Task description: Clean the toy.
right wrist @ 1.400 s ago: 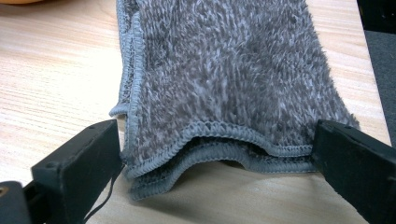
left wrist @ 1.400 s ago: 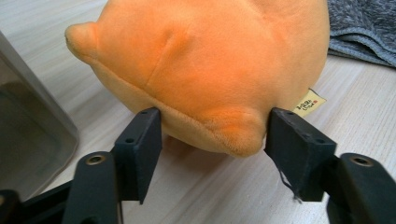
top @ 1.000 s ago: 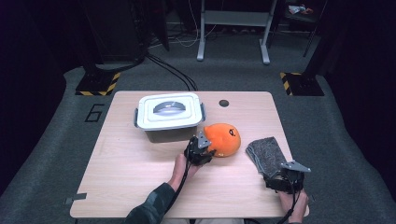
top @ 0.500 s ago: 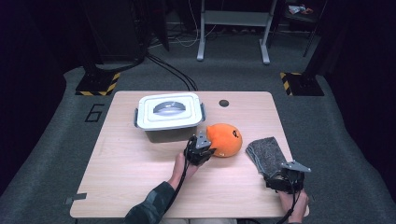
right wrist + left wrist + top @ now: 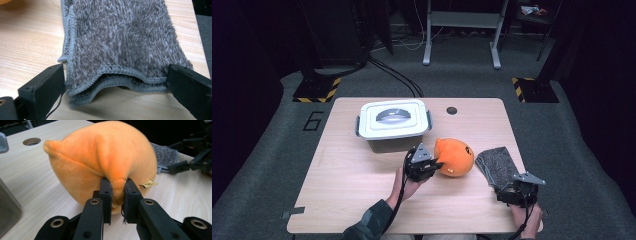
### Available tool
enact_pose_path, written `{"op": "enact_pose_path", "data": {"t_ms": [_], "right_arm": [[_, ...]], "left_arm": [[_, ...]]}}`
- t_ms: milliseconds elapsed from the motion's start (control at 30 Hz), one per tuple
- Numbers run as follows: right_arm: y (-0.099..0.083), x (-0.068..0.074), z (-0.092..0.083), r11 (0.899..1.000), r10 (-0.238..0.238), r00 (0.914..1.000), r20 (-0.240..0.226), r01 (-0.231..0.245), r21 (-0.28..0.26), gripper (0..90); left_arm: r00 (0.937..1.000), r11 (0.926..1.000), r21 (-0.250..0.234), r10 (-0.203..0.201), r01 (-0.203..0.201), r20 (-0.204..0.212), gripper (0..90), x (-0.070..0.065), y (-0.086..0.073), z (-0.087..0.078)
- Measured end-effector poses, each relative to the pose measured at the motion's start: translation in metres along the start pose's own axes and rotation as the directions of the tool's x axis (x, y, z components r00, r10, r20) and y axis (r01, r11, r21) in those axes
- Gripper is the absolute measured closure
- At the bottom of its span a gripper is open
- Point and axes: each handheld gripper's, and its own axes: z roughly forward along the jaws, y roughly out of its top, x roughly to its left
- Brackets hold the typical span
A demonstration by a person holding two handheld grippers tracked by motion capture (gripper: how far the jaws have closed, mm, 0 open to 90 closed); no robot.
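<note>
Beside the white box with its lid (image 5: 393, 120) sits a soft orange plush toy (image 5: 455, 156), just to the box's right and a bit nearer the person. A moment ago the left gripper (image 5: 428, 166) had its jaws wider around the toy's edge; now they have just closed, and in the left gripper view a fold of orange fabric (image 5: 117, 191) is pinched tight between the two black jaws. The toy also looks tipped up a little on that side compared with before, so the grab seems to have worked and the toy is ready to be lifted. The lid looks shut, so if the toy is going into the box, the lid will need to come off first. Farther right of the box, past the toy, lies a folded grey cloth (image 5: 497, 164). The right gripper (image 5: 512, 192) waits at the cloth's near end and has not moved. Its jaws stand wide, one on each side of the cloth's edge (image 5: 117, 75), touching it lightly but not squeezing it.
</note>
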Motion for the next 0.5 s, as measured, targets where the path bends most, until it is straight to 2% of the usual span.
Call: {"op": "enact_pose_path", "data": {"t_ms": [167, 300, 400, 433, 500], "right_arm": [[0.0, -0.001, 0.0, 1.0, -0.006, 0.9999, -0.009, 0.006, -0.002, 1.1], [0.001, -0.002, -0.001, 1.0, 0.001, 0.9998, -0.021, -0.002, -0.003, 0.5], [0.002, -0.008, -0.002, 0.999, 0.044, 0.9972, -0.061, -0.045, -0.011, 0.0], [0.004, -0.009, -0.004, 0.999, 0.049, 0.997, -0.059, -0.05, -0.012, 0.0], [0.01, -0.009, -0.007, 1.0, 0.028, 0.9985, -0.046, -0.029, -0.01, 0.0]], "left_arm": [[1.0, 0.9994, 0.035, 0.002, -0.002, 0.008, 79.8, 0.001, -0.01, 0.006], [0.9997, 0.9984, 0.052, 0.022, -0.023, 0.009, 79.3, -0.001, -0.012, 0.007], [0.9989, 0.997, 0.062, 0.046, -0.046, 0.003, 78.9, -0.003, -0.012, 0.007], [0.9988, 0.9968, 0.064, 0.049, -0.049, 0.004, 78.8, -0.003, -0.013, 0.007], [0.9989, 0.9967, 0.067, 0.046, -0.046, 0.008, 78.6, -0.002, -0.014, 0.006]]}}
